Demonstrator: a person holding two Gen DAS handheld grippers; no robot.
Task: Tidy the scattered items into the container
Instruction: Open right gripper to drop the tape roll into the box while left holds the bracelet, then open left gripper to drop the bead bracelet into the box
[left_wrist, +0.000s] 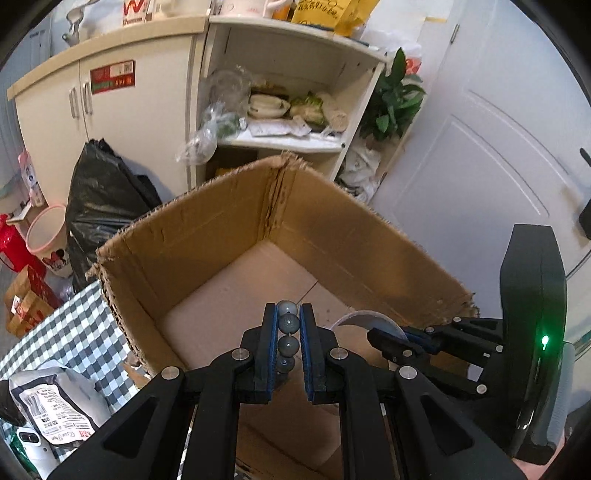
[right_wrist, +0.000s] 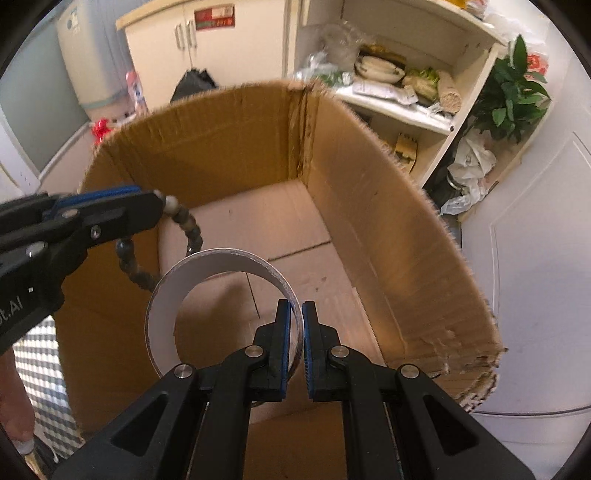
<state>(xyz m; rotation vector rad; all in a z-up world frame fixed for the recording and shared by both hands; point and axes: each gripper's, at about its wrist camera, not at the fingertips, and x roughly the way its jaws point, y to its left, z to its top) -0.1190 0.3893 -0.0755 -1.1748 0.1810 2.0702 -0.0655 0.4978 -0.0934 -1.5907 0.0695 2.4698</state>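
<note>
A: Item 1, left gripper (left_wrist: 288, 317). Condition?

B: Pinching a bead bracelet (left_wrist: 287, 334) between its blue pads (left_wrist: 274, 332). In the left wrist view 4 grey-green beads stand in a line between the fingers, the line running along the fingers, away from the camera. In the right wrist view the rest of the strand hangs off the fingertip as a loop, curving downward.

A: Location of the bracelet?

B: Over the open cardboard box (left_wrist: 207, 218), above the near part of its bare floor, not resting on it.

A: Item 2, right gripper (right_wrist: 295, 325)?

B: Clamped on the wall of a white tape ring (right_wrist: 192, 273), 1 pad inside the ring, 1 outside. The ring's open face is turned toward the camera, so its axis runs roughly along the fingers; the box floor shows through the hole.

A: Location of the ring?

B: Also over the box interior, just beside the hanging bracelet loop; whether they touch cannot be told.

A: Surroundings?

B: Box on a checked tablecloth (left_wrist: 74, 321); a printed pouch (left_wrist: 51, 406) lies on the cloth left of the box. Behind: black bag (left_wrist: 103, 206), white cupboard (left_wrist: 122, 107), open shelf unit (left_wrist: 291, 144), green plant (left_wrist: 395, 96).
</note>
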